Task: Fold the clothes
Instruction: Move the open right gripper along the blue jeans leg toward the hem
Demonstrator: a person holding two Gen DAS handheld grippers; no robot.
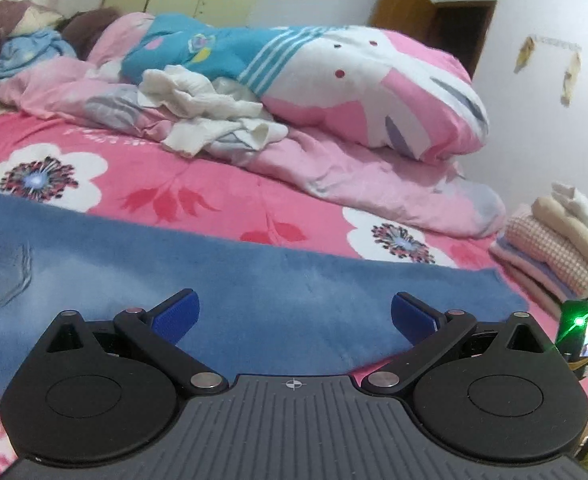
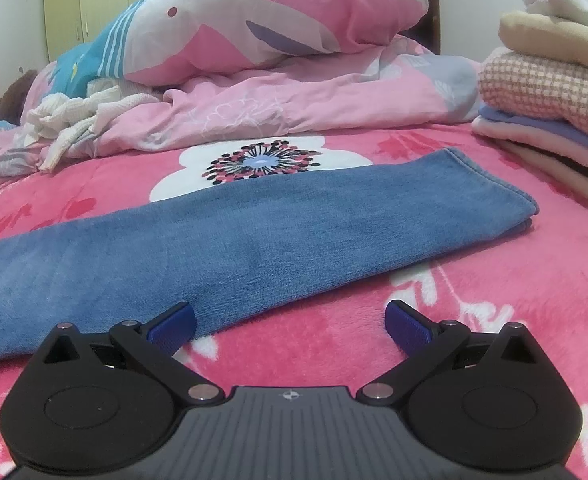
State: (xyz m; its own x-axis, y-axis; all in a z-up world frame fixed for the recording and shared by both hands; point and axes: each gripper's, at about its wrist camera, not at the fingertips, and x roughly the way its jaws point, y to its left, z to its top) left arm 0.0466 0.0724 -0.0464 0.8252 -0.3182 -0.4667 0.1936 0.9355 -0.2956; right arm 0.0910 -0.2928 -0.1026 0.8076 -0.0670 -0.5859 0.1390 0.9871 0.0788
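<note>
I have both tools spread wide with nothing between their blue pads. My left tool [image 1: 295, 316] hangs low over the jeans [image 1: 173, 264], the denim filling the space directly ahead of and beneath its fingers, with a back pocket [image 1: 1, 268] visible off to its left. My right tool [image 2: 289, 320] sits just above the pink floral blanket [image 2: 334, 340], and its left finger is right at the near edge of the same jeans [image 2: 233, 232], which run from there ahead and to the right, ending in a hem [image 2: 494, 184].

The jeans appear already folded lengthwise into one long strip, leg on leg, so I judge the step in hand is the crosswise fold. To do it well I want the right tool to travel ahead and rightward to the hem and pinch both layers together, not just the top one, while the left tool pins or grips the waist end near the pocket. Then I lift only enough to clear the strip and carry the hem back toward the waist, keeping the edges lined up so the fold lands square.

Further out, ahead of both tools, lie a rumpled pink duvet [image 2: 277, 108] and a heap of white garments [image 1: 209, 108], still unfolded. To the right of the right tool stands the stack of folded clothes [image 2: 550, 100], where I expect this pair belongs once done. The plush blanket may drag on the denim, so I keep the motion slow.
</note>
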